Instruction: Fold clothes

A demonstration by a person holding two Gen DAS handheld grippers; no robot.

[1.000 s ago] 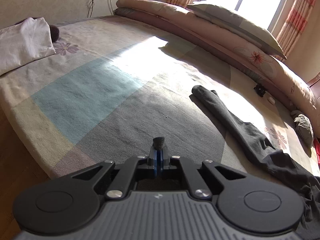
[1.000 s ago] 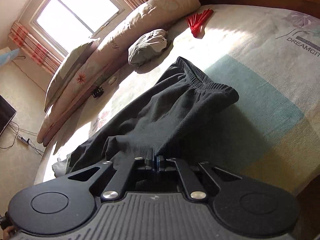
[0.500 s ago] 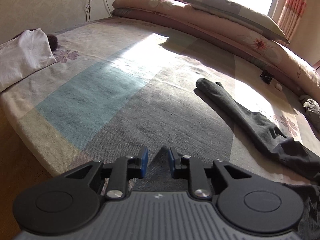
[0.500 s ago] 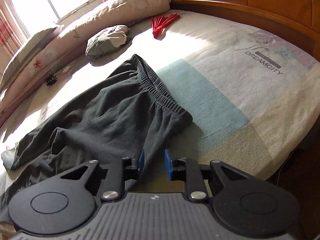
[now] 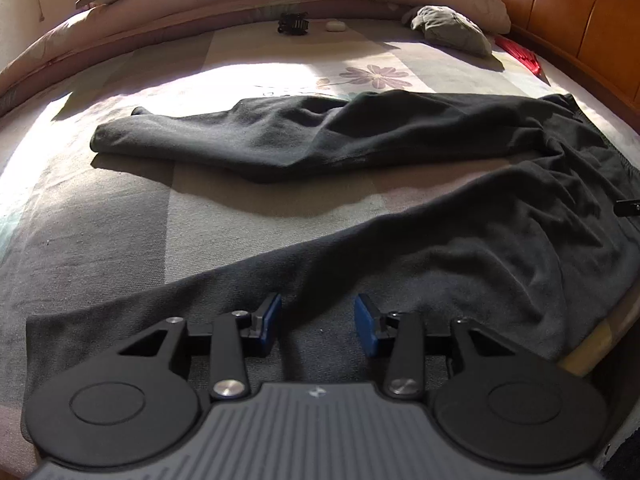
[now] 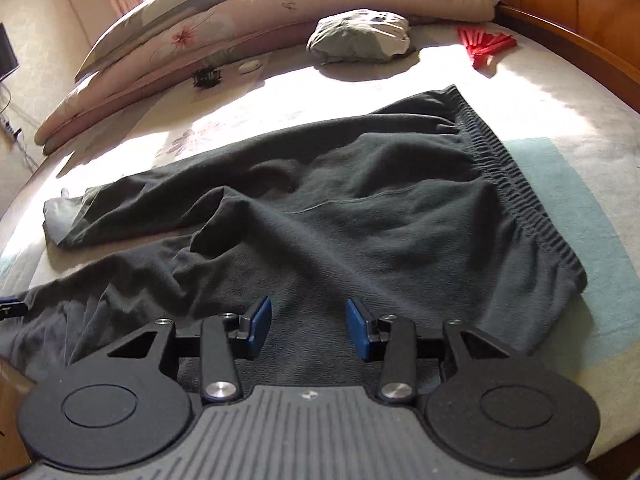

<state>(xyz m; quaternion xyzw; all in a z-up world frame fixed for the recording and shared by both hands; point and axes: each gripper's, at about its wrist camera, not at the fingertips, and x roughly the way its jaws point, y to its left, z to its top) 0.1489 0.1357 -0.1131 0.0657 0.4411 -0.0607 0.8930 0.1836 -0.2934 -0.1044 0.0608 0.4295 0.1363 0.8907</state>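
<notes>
Dark trousers [image 5: 360, 136] lie spread across the bed [image 5: 100, 216], legs apart, waistband [image 6: 516, 196] toward the wooden headboard [image 5: 580, 20]. Far leg runs across the sunlit patch; near leg lies by the bed's edge.

Left tongs [image 5: 316, 318] over the near leg, jaws partly apart, just been opening; cloth below the gap, nothing gripped. Right tongs [image 6: 308, 320] over the seat of the trousers, same state, pads clear of fabric as far as the blur allows.

Beyond: rolled quilt [image 6: 240, 32], grey bundle [image 6: 360, 36], red sticks [image 6: 488, 46], small black clip [image 6: 206, 76].
</notes>
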